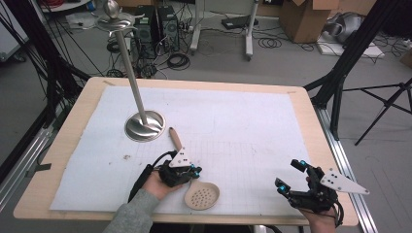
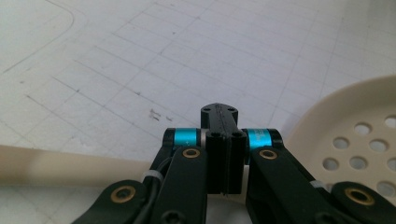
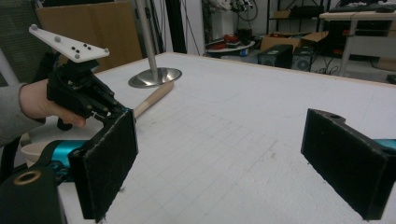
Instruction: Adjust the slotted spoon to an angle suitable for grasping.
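A pale slotted spoon (image 1: 201, 195) lies on the white mat, its handle pointing toward the metal stand (image 1: 144, 125). My left gripper (image 1: 195, 171) sits low across the handle, just behind the bowl. In the left gripper view its jaws (image 2: 219, 116) are pressed together with nothing between them. The handle (image 2: 60, 161) passes under them and the perforated bowl (image 2: 364, 126) lies to the right. My right gripper (image 1: 290, 174) rests near the table's front right edge. Its pads (image 3: 109, 163) stand wide apart and empty, and its view takes in the left gripper (image 3: 107, 109) and the spoon handle (image 3: 154, 99).
The stand has a round steel base, a tall pole and a flat top piece (image 1: 114, 19) high above the table's back left. The white gridded mat (image 1: 233, 111) covers most of the wooden table (image 1: 73, 121). Cables, boxes and tripod legs crowd the floor beyond.
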Available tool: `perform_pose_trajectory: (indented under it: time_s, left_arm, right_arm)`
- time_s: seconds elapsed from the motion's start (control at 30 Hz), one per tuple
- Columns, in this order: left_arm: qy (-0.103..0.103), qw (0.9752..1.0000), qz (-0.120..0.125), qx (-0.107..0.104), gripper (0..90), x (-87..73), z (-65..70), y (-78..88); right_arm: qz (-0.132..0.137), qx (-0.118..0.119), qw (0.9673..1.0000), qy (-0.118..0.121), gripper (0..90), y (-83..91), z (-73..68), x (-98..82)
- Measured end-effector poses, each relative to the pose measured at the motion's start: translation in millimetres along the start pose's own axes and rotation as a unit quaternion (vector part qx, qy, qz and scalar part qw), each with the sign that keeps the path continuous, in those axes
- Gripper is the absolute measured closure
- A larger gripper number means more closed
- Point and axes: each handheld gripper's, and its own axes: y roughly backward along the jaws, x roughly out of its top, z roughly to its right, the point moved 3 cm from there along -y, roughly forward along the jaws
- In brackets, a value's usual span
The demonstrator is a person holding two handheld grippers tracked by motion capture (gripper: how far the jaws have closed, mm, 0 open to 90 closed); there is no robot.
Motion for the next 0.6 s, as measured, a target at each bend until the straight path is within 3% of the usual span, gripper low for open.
perform_pose_trajectory:
  time_s: [0.17, 0.33, 0.6]
  left_arm:
    - [0.001, 1.0000, 0.002, 0.001, 89.7, -2.0, 1.5, 2.8]
    - [-0.012, 0.9999, -0.002, 0.002, 89.8, -3.3, 0.8, 5.3]
    - [-0.003, 0.9999, 0.004, -0.012, 89.9, -10.1, -1.7, 13.7]
  right_arm:
    - [-0.003, 0.002, 1.0000, 0.003, 9.9, -2.3, -0.8, -1.0]
    - [-0.004, 0.003, 1.0000, 0.004, 9.9, -2.0, -1.4, -0.9]
    - [-0.006, 0.002, 1.0000, 0.003, 9.8, -0.8, -1.8, -1.7]
